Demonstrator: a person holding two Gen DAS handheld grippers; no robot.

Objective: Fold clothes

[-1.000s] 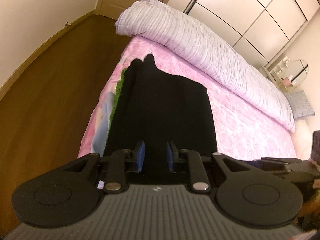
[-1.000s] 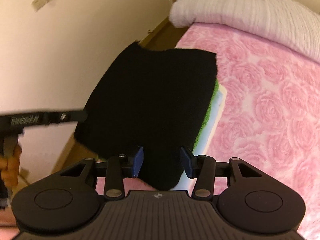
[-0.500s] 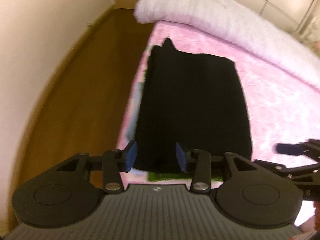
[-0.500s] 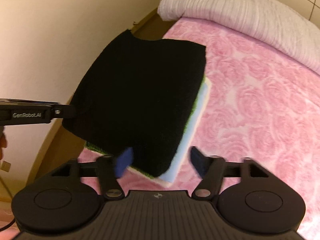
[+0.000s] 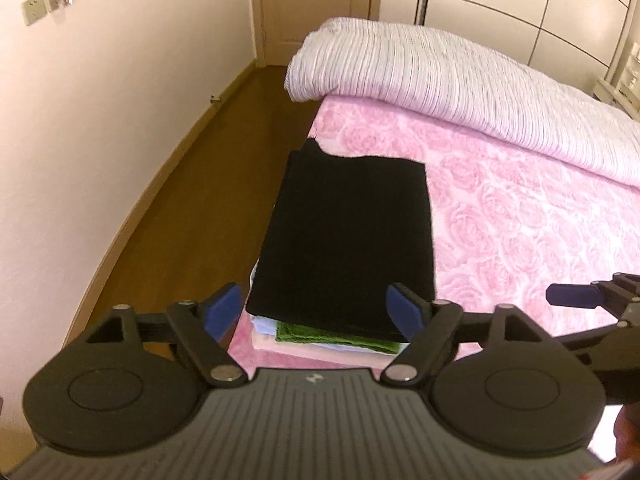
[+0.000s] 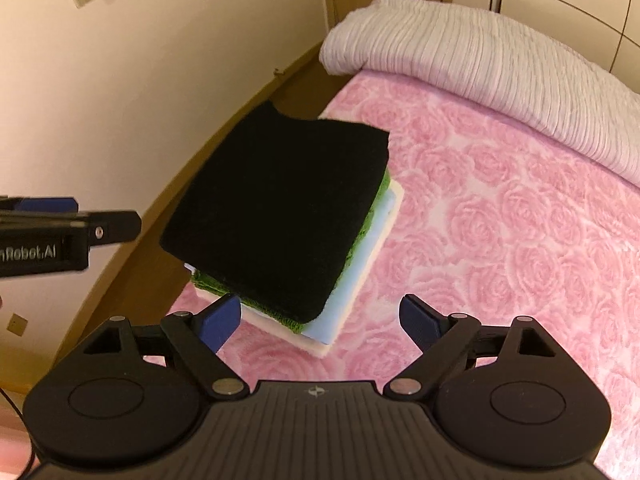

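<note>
A folded black garment [image 5: 348, 236] lies on top of a stack of folded clothes at the left edge of the pink bed; it also shows in the right wrist view [image 6: 280, 208]. Under it are a green piece [image 6: 368, 224], a light blue piece [image 6: 352, 288] and a white piece [image 6: 312, 344]. My left gripper [image 5: 316, 312] is open and empty, just in front of the stack. My right gripper [image 6: 320, 318] is open and empty, also just in front of the stack. Each gripper shows at the edge of the other's view.
The pink rose-patterned bedsheet [image 5: 520, 216] spreads to the right. A rolled striped duvet [image 5: 460, 76] lies along the far side. Brown wooden floor [image 5: 192, 200] and a cream wall [image 5: 80, 120] run along the left of the bed. A door [image 5: 312, 4] stands at the back.
Both grippers have opened, let go of the black garment and pulled back. The garment now rests flat on the stack.
</note>
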